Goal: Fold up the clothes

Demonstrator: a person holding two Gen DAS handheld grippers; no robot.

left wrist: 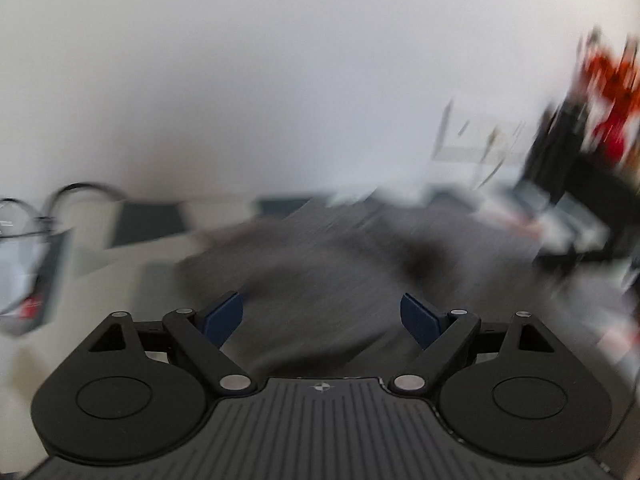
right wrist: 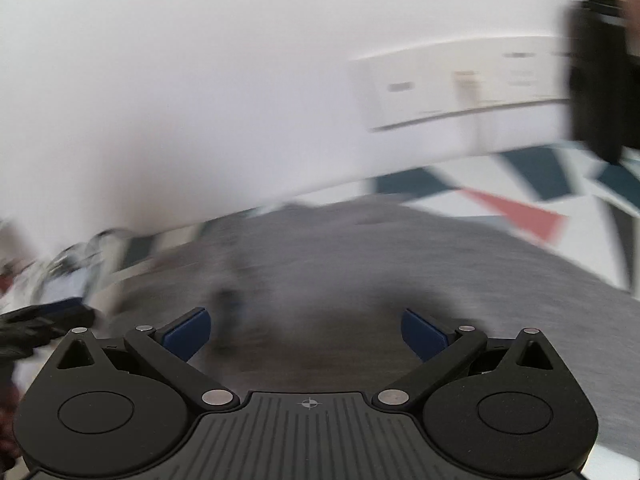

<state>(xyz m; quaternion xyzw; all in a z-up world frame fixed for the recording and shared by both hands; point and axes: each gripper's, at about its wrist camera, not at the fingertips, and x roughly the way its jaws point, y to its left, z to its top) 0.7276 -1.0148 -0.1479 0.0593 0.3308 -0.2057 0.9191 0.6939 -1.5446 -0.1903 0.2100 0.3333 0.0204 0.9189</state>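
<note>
Grey clothing is seen spread in blurred folds over a counter patterned in white, teal and red. Above it the left gripper is held wide, nothing between its blue pads. The right gripper is likewise spread wide and empty over the cloth.

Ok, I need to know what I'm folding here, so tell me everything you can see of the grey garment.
The grey garment is a soft, heathered grey fabric, knit-looking, lying spread and rumpled on a white surface with teal and red shapes. Folds and a dark shadowed hollow show near its middle in the left wrist view. Motion blur hides seams, sleeves or collar, so its type cannot be told. Both the left gripper and right gripper are above it with jaws wide apart, nothing between the pads.
</note>
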